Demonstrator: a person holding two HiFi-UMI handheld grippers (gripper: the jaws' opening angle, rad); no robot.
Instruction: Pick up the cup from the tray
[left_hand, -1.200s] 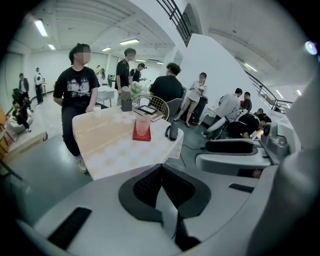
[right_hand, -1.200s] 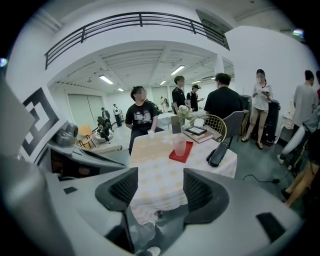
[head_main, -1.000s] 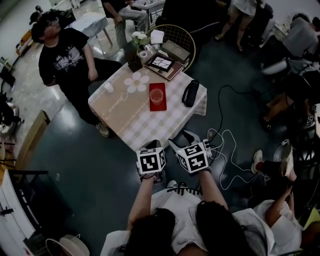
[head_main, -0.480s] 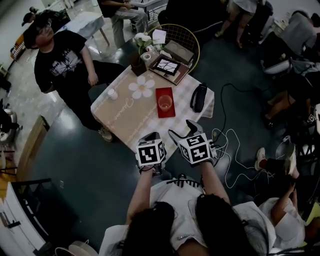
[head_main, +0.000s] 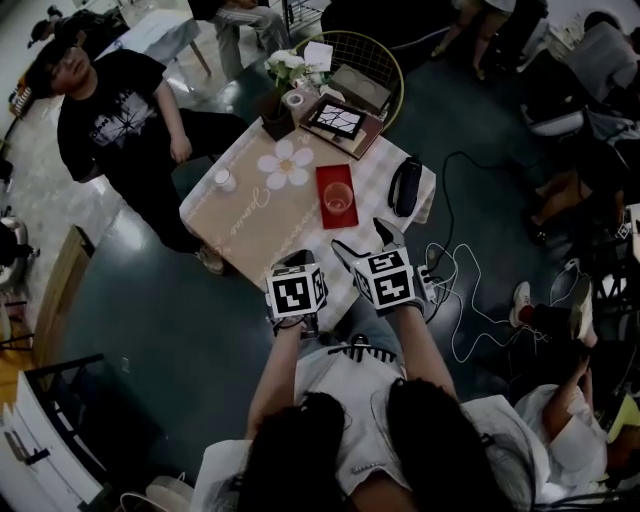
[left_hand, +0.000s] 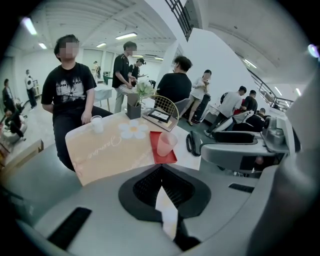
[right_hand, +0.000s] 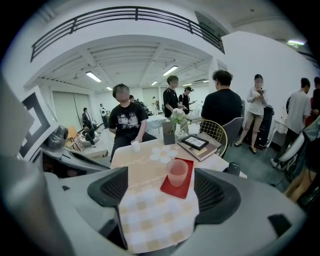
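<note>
A translucent pink cup (head_main: 338, 200) stands upright on a small red tray (head_main: 334, 178) on the checked tablecloth. Both grippers hover at the table's near edge, short of the tray. My right gripper (head_main: 362, 243) is open; its jaws have just been opening and nothing is between them. In the right gripper view the cup (right_hand: 177, 172) and tray (right_hand: 176, 189) lie straight ahead of the right gripper (right_hand: 162, 192). My left gripper (head_main: 293, 264) is shut and empty. In the left gripper view the cup (left_hand: 166, 144) sits ahead, slightly right of the left gripper (left_hand: 161, 167).
On the table are a small white cup (head_main: 224, 180), a flower-shaped mat (head_main: 286, 163), a black pouch (head_main: 405, 186), a plant pot (head_main: 276, 122) and stacked books (head_main: 342, 122). A person in black (head_main: 110, 120) stands at the far left. Cables (head_main: 452, 290) lie on the floor.
Both grippers have moved forward toward the table's near edge. The right gripper's jaws stand wider apart than before. The cup and tray have not shifted on the table.
</note>
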